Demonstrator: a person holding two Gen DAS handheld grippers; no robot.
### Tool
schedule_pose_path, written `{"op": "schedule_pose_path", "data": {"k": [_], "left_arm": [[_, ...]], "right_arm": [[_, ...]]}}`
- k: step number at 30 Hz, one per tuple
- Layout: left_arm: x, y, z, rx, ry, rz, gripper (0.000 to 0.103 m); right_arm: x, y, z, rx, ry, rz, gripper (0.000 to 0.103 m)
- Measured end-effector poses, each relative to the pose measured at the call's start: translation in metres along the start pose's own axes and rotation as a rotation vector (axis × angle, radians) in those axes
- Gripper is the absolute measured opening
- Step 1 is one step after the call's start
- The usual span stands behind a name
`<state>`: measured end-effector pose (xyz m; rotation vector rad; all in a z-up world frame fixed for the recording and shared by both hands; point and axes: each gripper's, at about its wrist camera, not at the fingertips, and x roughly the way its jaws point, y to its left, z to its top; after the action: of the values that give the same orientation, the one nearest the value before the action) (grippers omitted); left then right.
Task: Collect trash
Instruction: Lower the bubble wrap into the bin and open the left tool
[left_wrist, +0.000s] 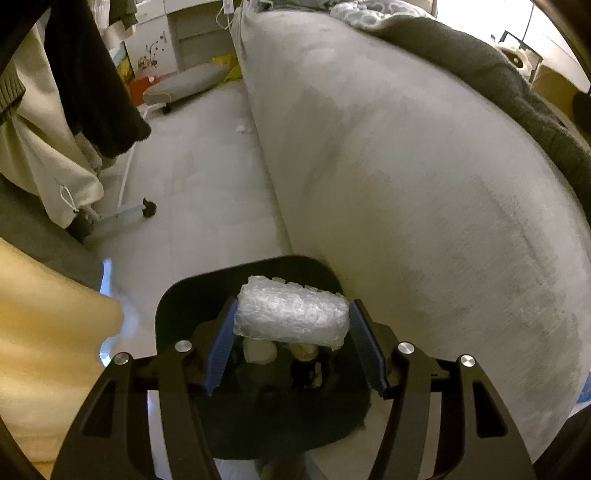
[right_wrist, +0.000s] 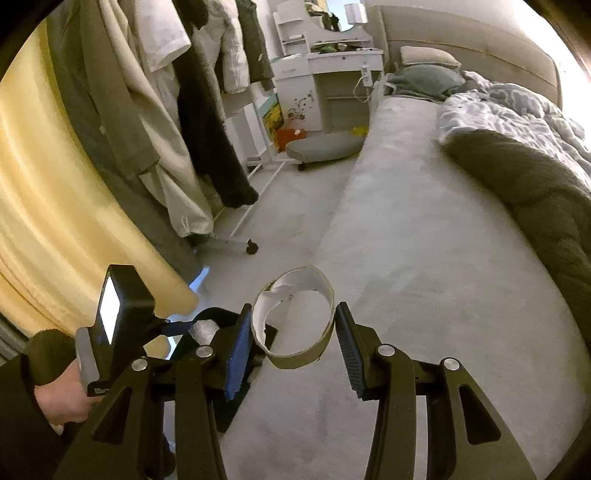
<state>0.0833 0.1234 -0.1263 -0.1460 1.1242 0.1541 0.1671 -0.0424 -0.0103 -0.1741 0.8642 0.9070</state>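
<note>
The left gripper (left_wrist: 291, 339) has its jaws clamped on a roll of bubble wrap (left_wrist: 291, 314), held directly above the open black trash bin (left_wrist: 173, 321), which stands on the floor (left_wrist: 207, 177) against the side of the bed (left_wrist: 406, 184). Other scraps already lie inside the bin.

The right gripper (right_wrist: 291, 343) has its jaws clenched across a torn cardboard tape ring (right_wrist: 295, 325), carried above the bed edge, just beside the bin (right_wrist: 221, 317) but not over it.

Risks, as judged:
- The wrap is wide and light; released off-centre, it could catch the bin rim and roll onto the floor.
- The ring is thin and flexed under the grip; it could spring sideways on release and land on the bed.
- Both grippers are converging on one small opening, so a collision is possible.
</note>
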Motion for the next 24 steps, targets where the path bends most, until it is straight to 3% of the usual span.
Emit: {"op": "schedule_pose_path", "data": {"k": [8,24], "left_arm": [[0.014,0.011,-0.009,-0.012,0.091,0.001,0.063],[0.017,0.031,-0.017,-0.037,0.136,-0.01,0.064]], "right_arm": [[0.019,0.017,0.003,-0.029,0.037,0.032,0.045],[0.052,0.048,0.007,-0.078,0.104,0.084,0.045]]}}
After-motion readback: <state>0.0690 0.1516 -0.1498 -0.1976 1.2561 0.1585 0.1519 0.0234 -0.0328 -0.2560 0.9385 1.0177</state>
